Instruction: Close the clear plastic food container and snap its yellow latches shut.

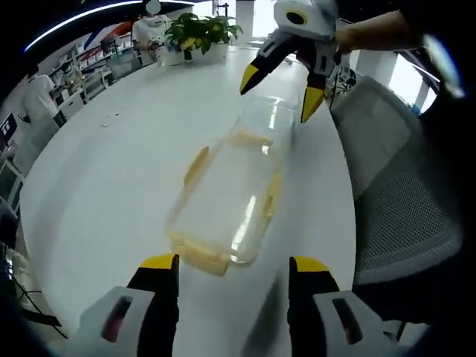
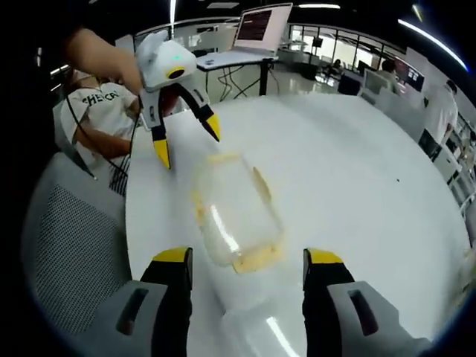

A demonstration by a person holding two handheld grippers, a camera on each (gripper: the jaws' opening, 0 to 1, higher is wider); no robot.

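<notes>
In the left gripper view, the left gripper (image 1: 234, 271) rises from the bottom edge with its two yellow-tipped jaws spread wide and nothing between them. Just above them, in the middle of the frame, the clear plastic food container (image 1: 230, 197) lies on the white table (image 1: 111, 193), running lengthwise away from the camera toward the upper right. Its yellow latches (image 1: 198, 165) show along the long sides and at the near end, the one on the left side standing out from the wall. At the upper right, the right gripper (image 1: 282, 93) comes in from the top, held by a hand, its jaws apart and pointing down over the far end of the container; contact cannot be told. A grey mesh chair (image 1: 401, 193) sits at the right, and potted plants (image 1: 199, 33) stand at the far end of the table near the top. In the right gripper view, the right gripper (image 2: 249, 271) rises from the bottom with jaws open and empty. The container (image 2: 234, 212) lies in the centre of the frame on the table (image 2: 357, 178), a yellow latch (image 2: 262, 184) sticking out on its right side. The left gripper (image 2: 186, 145) hangs at the upper left, jaws parted, just beyond the container's far end. A laptop (image 2: 256, 30) stands open at the top.
</notes>
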